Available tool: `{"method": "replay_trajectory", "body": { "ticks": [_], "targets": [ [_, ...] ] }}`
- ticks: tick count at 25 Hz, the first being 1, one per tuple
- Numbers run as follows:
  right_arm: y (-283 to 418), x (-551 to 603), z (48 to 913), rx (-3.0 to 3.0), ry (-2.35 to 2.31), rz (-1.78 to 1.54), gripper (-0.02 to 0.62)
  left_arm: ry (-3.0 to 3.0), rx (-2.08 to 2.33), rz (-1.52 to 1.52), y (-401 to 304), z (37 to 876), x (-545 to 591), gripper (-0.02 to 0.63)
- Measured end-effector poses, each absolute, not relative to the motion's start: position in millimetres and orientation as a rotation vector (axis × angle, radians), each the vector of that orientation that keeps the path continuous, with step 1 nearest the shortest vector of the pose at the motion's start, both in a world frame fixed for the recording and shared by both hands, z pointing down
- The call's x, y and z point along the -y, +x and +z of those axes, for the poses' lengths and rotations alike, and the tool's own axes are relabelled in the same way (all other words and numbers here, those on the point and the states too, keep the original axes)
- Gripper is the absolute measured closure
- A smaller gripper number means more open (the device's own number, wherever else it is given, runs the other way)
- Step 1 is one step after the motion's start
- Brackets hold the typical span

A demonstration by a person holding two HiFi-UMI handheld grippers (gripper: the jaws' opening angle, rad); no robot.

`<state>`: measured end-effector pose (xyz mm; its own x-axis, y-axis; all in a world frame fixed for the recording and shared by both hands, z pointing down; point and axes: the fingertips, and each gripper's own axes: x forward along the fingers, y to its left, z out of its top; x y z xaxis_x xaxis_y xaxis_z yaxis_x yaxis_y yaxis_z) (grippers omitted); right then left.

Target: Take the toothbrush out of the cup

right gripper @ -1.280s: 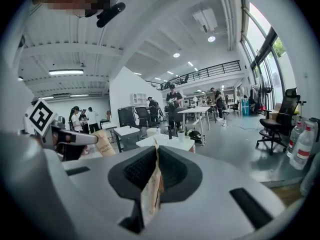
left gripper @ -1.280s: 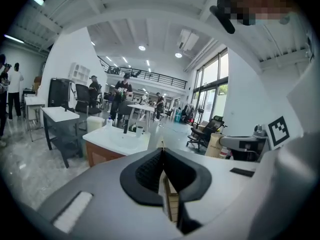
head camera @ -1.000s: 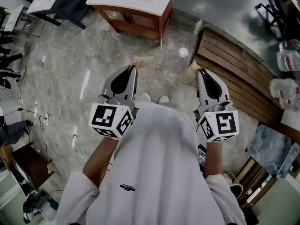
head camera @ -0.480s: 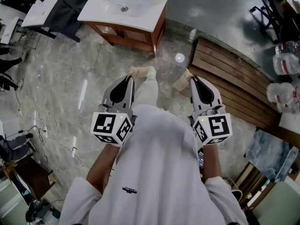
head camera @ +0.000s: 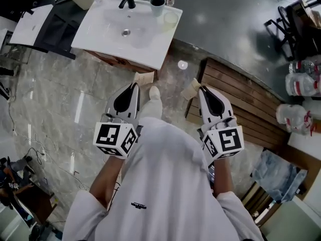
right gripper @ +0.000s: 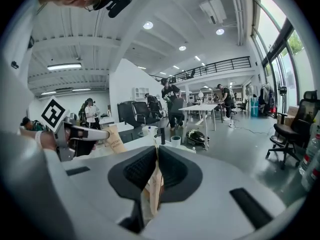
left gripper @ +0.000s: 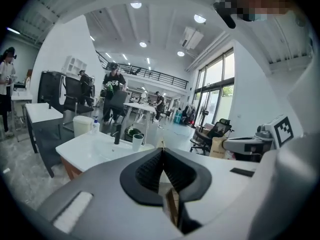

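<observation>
Close in, over the person's white shirt (head camera: 165,185), the left gripper (head camera: 134,85) has its jaws pressed together on a bit of brown card, the left card (head camera: 144,78). The right gripper (head camera: 202,88) pinches the right card (head camera: 190,90) the same way. Farther off, across the shiny stone floor (head camera: 75,84), is a white sink (head camera: 150,39), and the cup (head camera: 157,3) stands at its back edge near the black tap (head camera: 127,0), well apart from both grippers and too small to show a toothbrush.
</observation>
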<state>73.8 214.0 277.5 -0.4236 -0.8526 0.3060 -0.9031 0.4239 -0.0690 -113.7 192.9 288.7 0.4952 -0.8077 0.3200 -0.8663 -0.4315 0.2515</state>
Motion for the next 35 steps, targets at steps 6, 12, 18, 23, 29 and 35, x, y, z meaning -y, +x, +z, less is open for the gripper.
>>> {"method": "replay_trajectory", "body": {
  "ticks": [6, 12, 18, 23, 29, 35],
  "targets": [
    [73.8, -111.9, 261.1, 2.459, 1.566, 0.316, 0.58, 2.371, 1.376, 0.189, -112.7, 276.4, -96.3, 0.601],
    [70.3, -40.6, 256.0, 2.468, 1.576, 0.297, 0.58, 2.38, 1.387, 0.166, -111.1, 265.1, -32.4, 0.601],
    [75.6, 0.8, 254.8, 2.511, 1.536, 0.291, 0.58, 2.36, 1.43, 0.193, -104.5, 265.1, 2.8, 0.601],
    [78.4, 18.1, 261.2, 2.54, 1.472, 0.309, 0.58, 2.319, 1.468, 0.211, -103.6, 265.0, 15.0, 0.601],
    [81.5, 35.5, 262.7, 2.556, 1.454, 0.31, 0.58, 2.303, 1.486, 0.212, -100.8, 265.1, 29.8, 0.601],
    [88.5, 53.4, 265.4, 2.548, 1.466, 0.323, 0.58, 2.293, 1.503, 0.198, -96.3, 263.9, 43.9, 0.601]
  ]
}}
